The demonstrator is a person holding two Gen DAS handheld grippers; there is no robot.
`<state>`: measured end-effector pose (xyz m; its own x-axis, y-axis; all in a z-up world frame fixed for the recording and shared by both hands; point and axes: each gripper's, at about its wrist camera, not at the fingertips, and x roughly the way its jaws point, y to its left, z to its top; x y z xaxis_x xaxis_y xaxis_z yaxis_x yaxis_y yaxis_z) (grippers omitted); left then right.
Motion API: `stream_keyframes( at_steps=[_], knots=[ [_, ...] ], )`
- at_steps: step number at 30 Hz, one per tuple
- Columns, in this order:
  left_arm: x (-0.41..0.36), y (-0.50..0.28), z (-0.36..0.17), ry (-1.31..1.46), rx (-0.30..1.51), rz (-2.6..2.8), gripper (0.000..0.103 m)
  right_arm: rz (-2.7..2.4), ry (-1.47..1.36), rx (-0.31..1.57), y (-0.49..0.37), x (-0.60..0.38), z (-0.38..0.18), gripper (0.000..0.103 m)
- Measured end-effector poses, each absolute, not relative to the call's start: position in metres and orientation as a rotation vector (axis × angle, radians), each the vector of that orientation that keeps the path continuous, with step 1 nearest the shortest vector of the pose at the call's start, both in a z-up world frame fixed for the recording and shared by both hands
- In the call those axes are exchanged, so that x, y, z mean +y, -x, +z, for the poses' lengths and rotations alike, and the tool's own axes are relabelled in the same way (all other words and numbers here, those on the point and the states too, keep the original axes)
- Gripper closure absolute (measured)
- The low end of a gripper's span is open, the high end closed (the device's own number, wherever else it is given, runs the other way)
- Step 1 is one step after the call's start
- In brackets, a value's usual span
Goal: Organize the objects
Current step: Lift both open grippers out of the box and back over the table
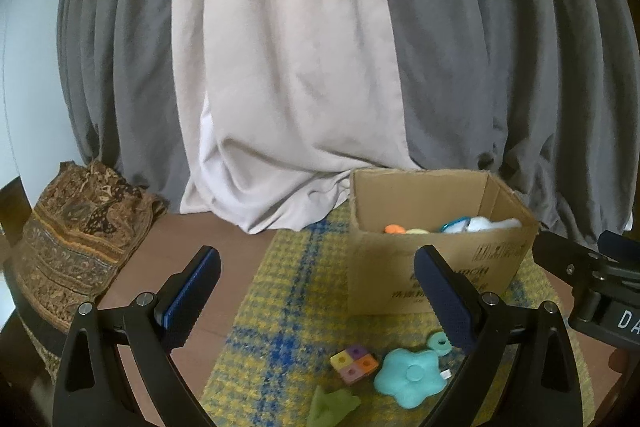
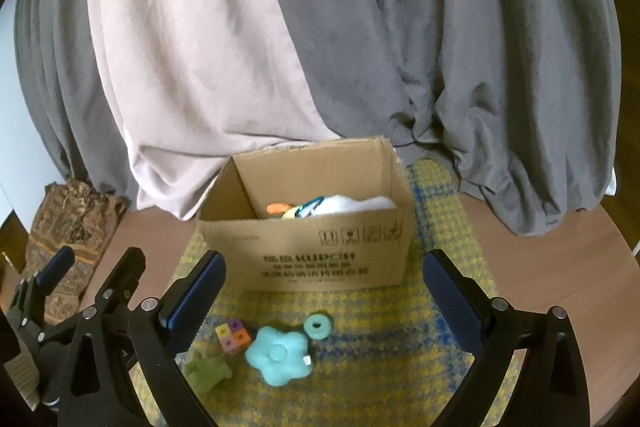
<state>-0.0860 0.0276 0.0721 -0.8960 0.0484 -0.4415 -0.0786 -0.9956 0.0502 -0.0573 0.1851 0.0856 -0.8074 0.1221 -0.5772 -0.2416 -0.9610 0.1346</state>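
Grey and pale curtains (image 2: 360, 47) hang behind a brown table (image 2: 560, 267) spread with a yellow-and-blue checked mat (image 2: 380, 347), on which an open cardboard box (image 2: 320, 255) holds several toys. In front of the box on the mat lie a teal star-shaped toy (image 2: 278, 355), a green soft toy (image 2: 208, 371), a multicoloured cube (image 2: 233, 337) and a small teal ring (image 2: 317, 325). The left hand-held gripper (image 1: 316, 291) and right hand-held gripper (image 2: 324, 295) both hover spread wide and empty, the toys lying low between and just below their fingers
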Motion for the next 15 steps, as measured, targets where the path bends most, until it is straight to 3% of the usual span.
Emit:
stream_keyframes(
  at_steps=[15],
  knots=[
    [0.016, 0.071, 0.032, 0.767, 0.115, 2.994, 0.004, 2.775, 0.922, 0.303, 0.043, 0.175, 0.049, 0.004]
  ],
)
